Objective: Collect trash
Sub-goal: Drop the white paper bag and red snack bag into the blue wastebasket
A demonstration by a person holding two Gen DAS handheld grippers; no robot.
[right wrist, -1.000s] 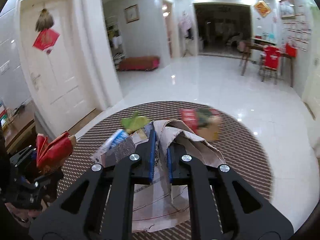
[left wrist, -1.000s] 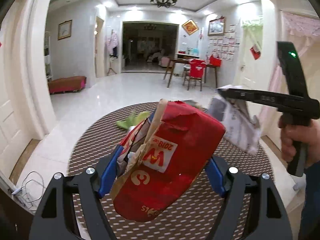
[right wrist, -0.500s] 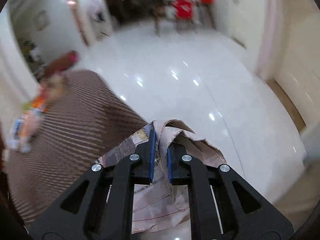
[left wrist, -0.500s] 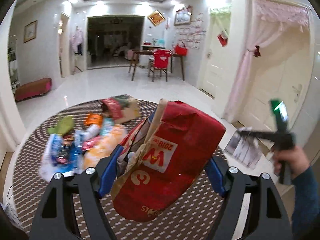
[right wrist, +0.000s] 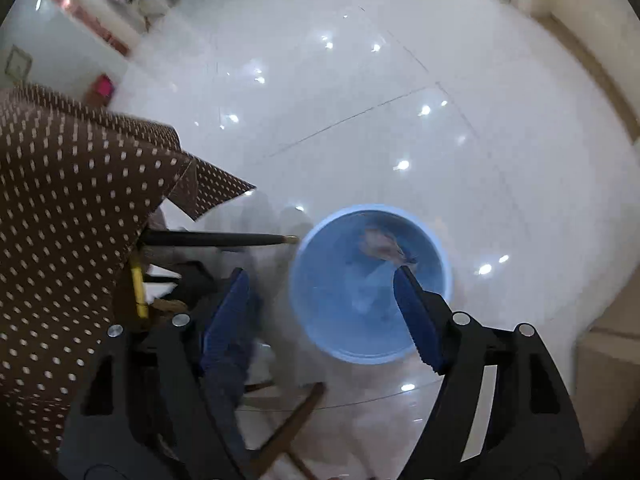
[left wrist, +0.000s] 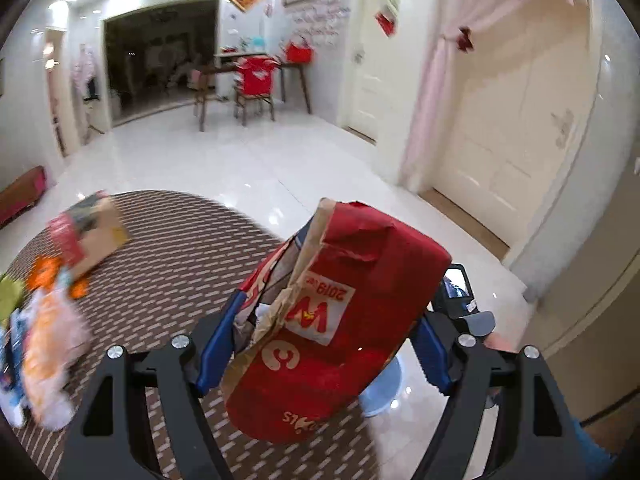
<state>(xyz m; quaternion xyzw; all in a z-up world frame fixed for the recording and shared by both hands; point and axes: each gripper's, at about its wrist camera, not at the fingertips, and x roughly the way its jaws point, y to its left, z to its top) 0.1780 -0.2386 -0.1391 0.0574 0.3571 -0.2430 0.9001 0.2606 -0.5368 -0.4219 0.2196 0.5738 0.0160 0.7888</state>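
right gripper (right wrist: 324, 300): jaws have just been opening, now spread wide w/ nothing between the pads. it points steeply down at the blue bin (right wrist: 434, 240), lower centre of the right wrist view, standing on the white tile floor (right wrist: 380, 80). a crumpled, blurred piece of paper (right wrist: 380, 246) shows inside the bin, upper part of its opening; can't tell whether it has settled.

left gripper (left wrist: 324, 344): jaws pinching a torn red paper bag (left wrist: 360, 340), centre-bottom of the left wrist view, pads on both its sides, torn mouth facing up-left. a sliver of the bin shows below and behind the bag, lower centre-right.

more trash (left wrist: 48, 328) lies at the left edge of that view on the brown patterned tablecloth (left wrist: 168, 264), incl. a red-and-tan carton (left wrist: 88, 236) at upper left of the pile.

risks, judged:
- bag is bulky and only squeezed at the sides; crumpling paper could slip out short of the bin.
- bag looks wide next to the bin mouth; an off-centre release may catch the rim and drop it on the floor.
- both grippers near the bin: possible clash.
- tablecloth corner hangs at left of the right wrist view; a snag would drag the remaining trash.
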